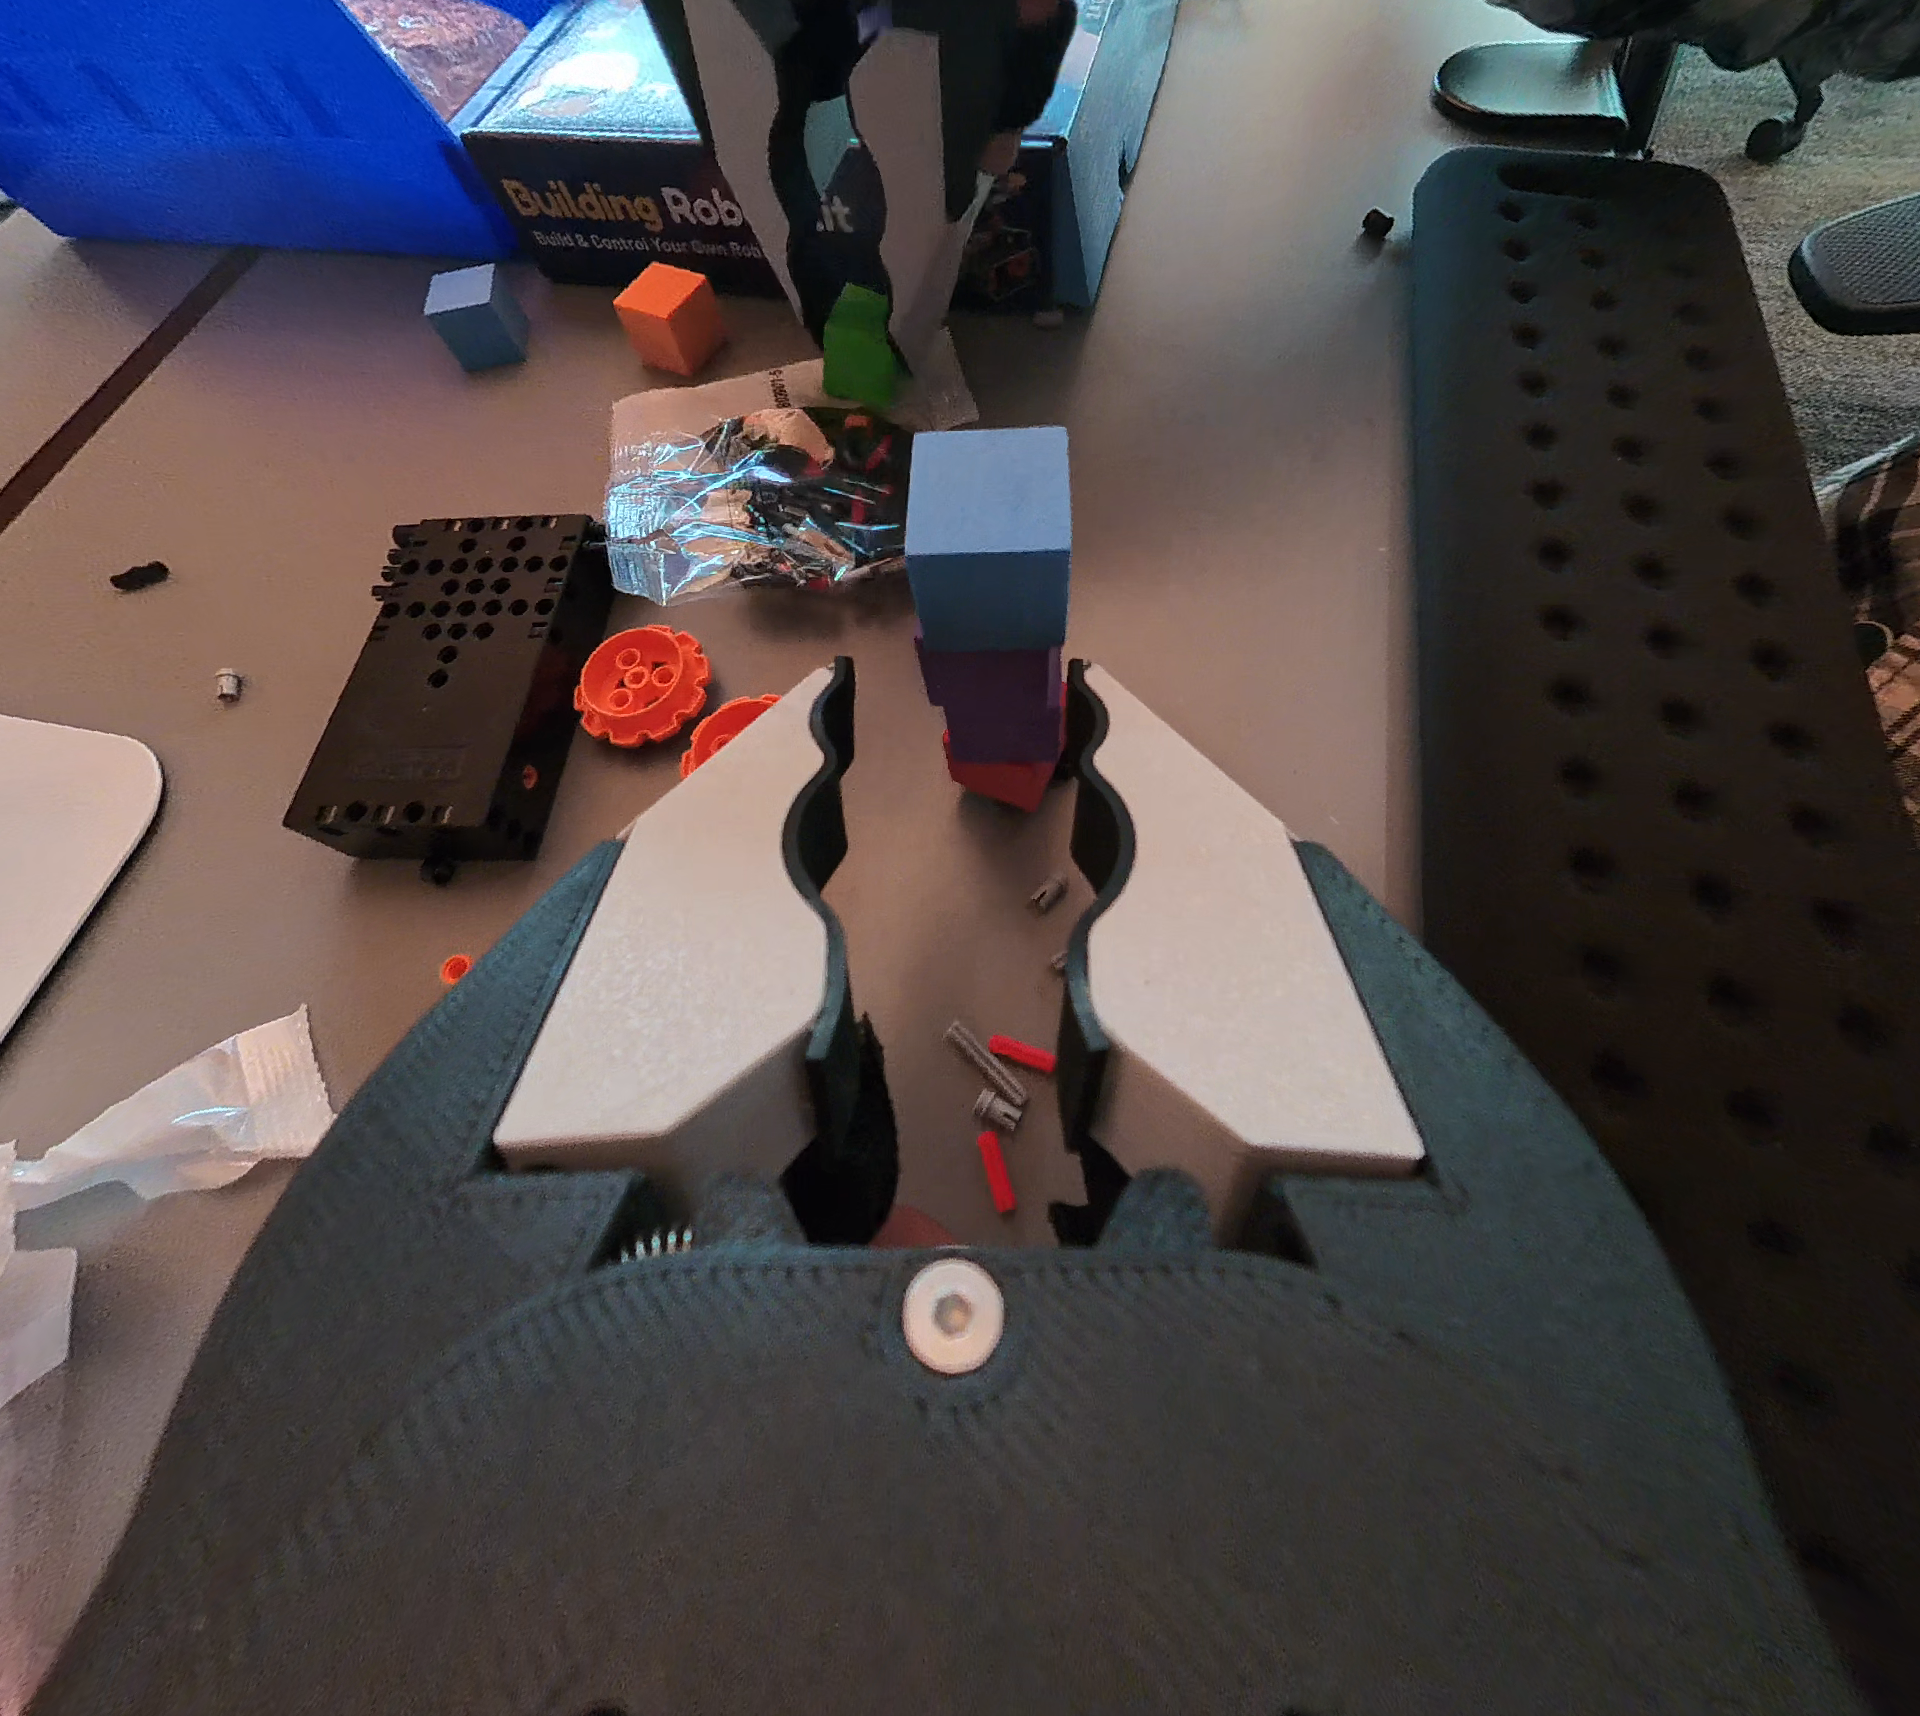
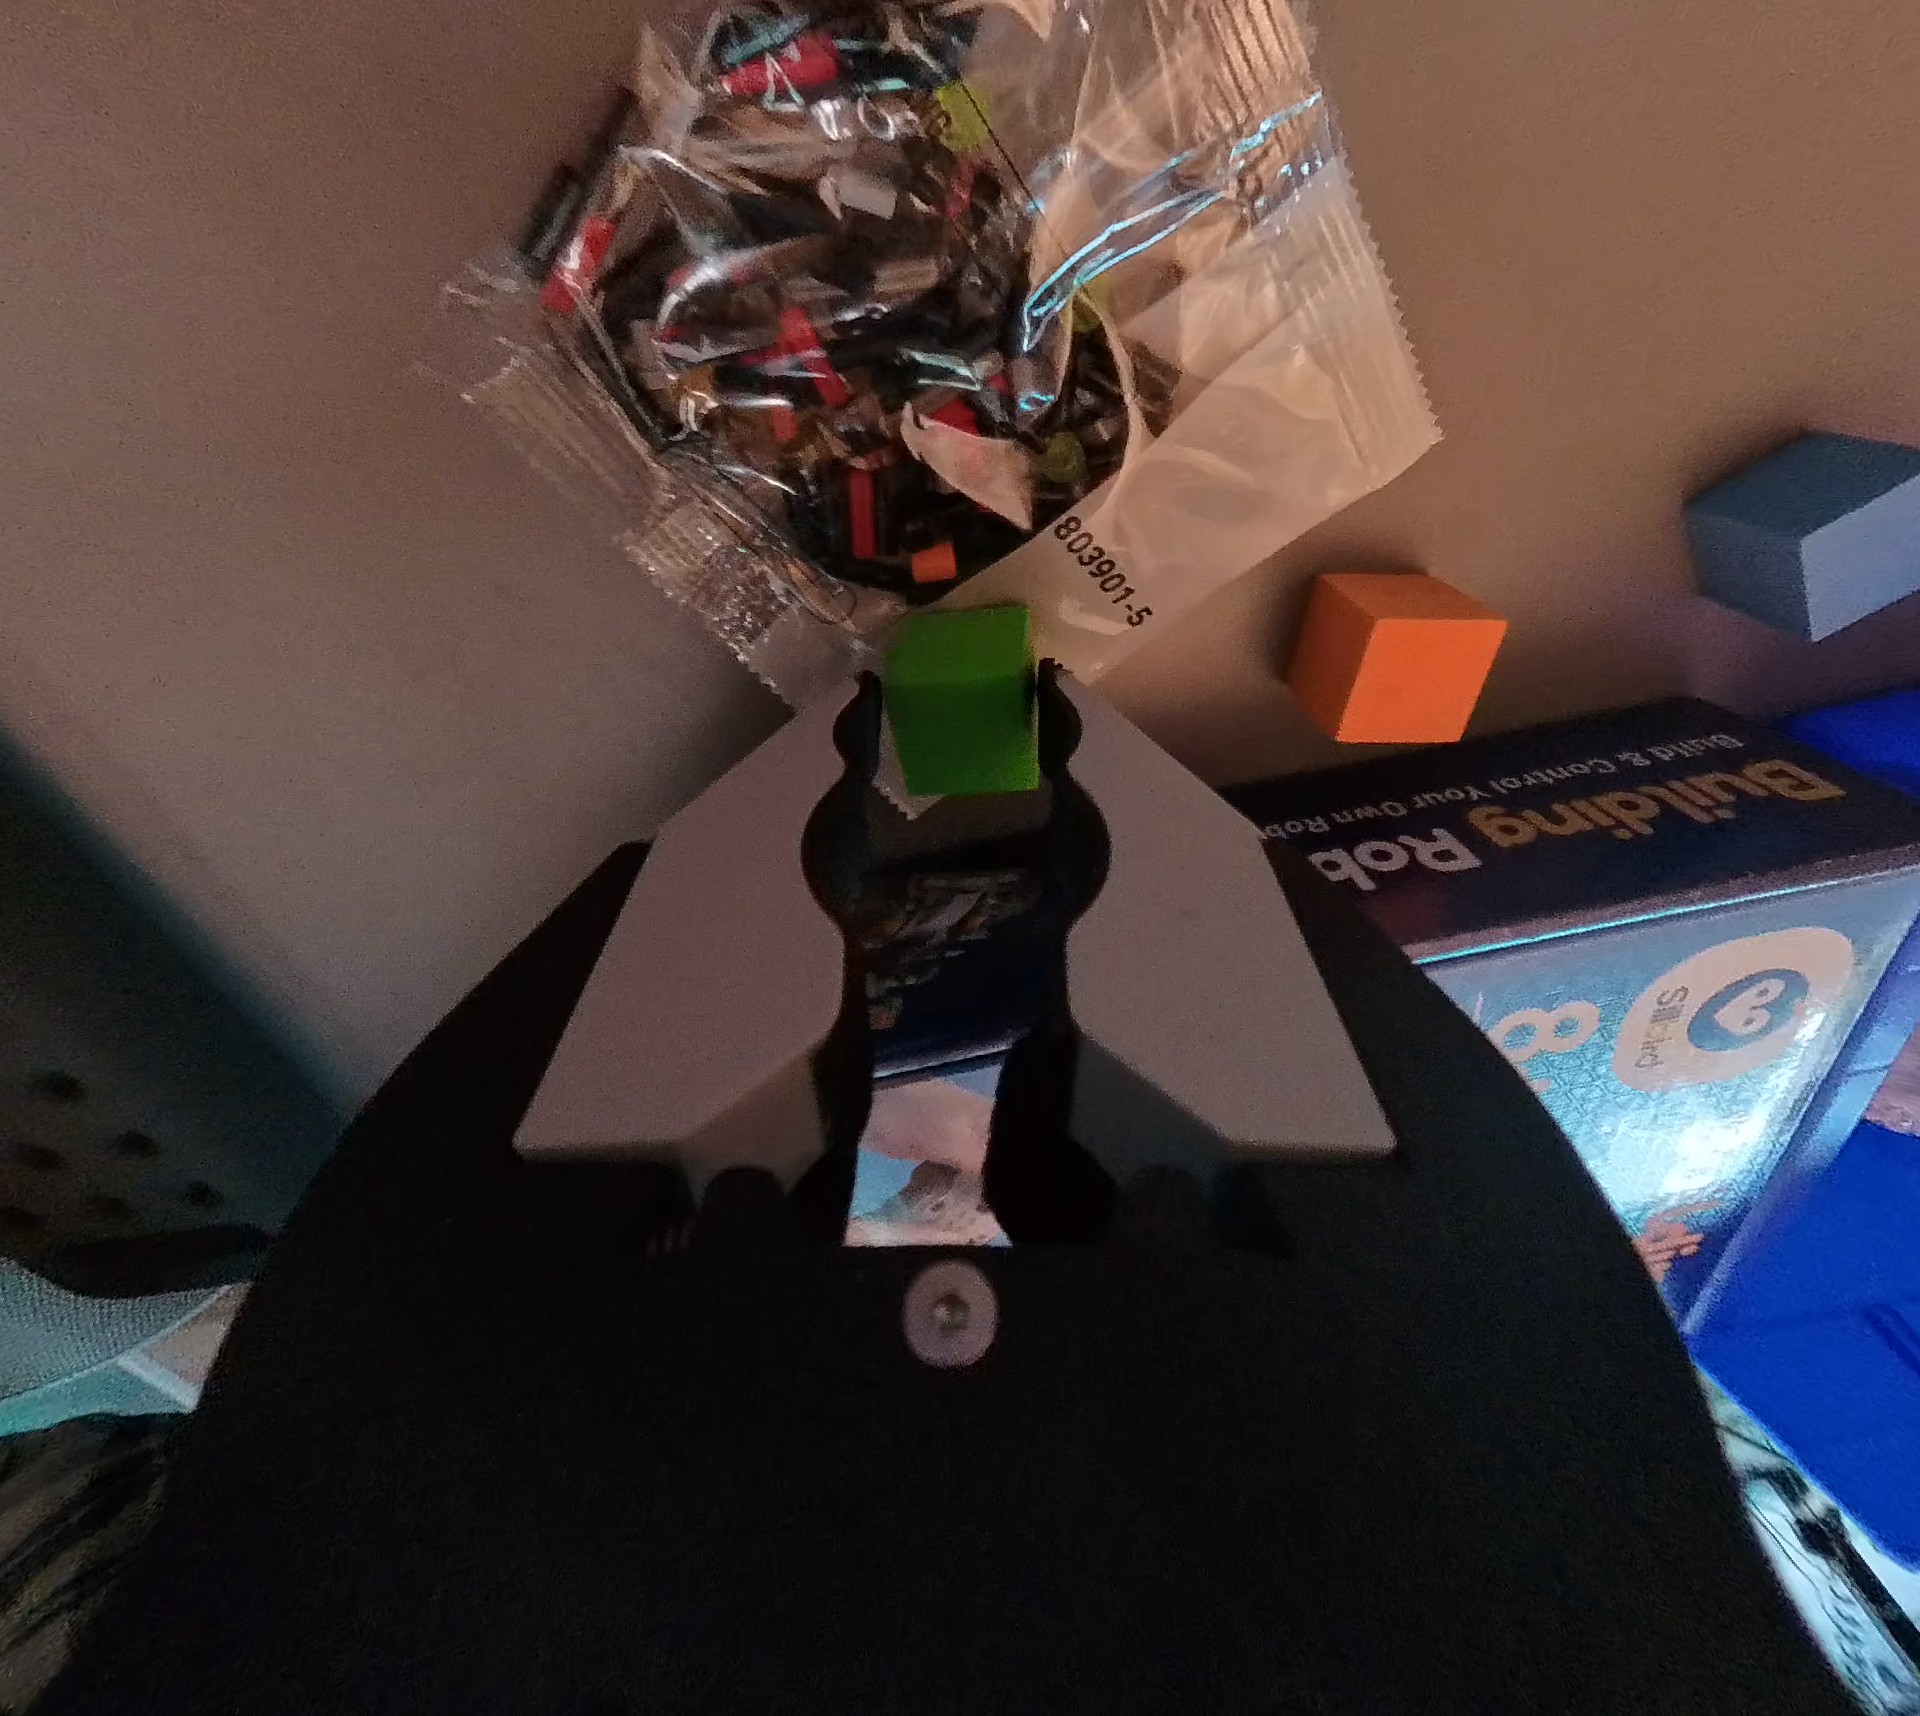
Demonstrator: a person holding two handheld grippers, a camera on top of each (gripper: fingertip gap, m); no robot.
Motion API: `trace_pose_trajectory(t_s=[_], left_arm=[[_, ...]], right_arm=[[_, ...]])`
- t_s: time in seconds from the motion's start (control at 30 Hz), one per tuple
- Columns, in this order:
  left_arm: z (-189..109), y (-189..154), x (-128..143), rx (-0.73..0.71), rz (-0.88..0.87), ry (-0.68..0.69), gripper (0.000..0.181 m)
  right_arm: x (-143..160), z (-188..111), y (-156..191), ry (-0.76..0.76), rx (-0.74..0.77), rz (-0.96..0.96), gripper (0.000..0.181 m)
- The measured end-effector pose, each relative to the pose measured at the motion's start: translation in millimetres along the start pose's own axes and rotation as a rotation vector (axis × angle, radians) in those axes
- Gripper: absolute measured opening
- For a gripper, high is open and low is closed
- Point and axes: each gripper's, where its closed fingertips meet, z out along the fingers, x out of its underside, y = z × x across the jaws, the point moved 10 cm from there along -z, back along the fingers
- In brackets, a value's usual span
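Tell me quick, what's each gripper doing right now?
Left gripper: open, holding nothing, fingertips flanking the purple cube in the cube stack.
Right gripper: shut on the green cube.

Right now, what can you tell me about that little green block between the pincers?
The green block is a small, matte, solid-coloured cuboid with crisp edges, possibly painted wood or foam. The right gripper is shut on it, one fingertip against each side. It stands roughly upright at the edge of a clear plastic bag of small parts; whether it rests on the table or is lifted cannot be told. An orange cube sits apart beside it.
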Motion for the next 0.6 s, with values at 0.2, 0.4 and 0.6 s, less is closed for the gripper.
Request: trace_pose_trajectory(t_s=[0.2, 0.4, 0.6], left_arm=[[0, 0, 0, 0.003, -0.001, 0.002, 0.04], [-4, 1, -1, -0.014, -0.006, -0.016, 0.04], [-7, 3, -1, -0.017, -0.008, -0.03, 0.04]], right_arm=[[5, -1, -2, 0.001, 0.008, 0.016, 0.034], [1, 0, 1, -0.007, 0.025, -0.009, 0.027], [-17, -51, 18, -0.328, -0.008, -0.052, 0.026]])
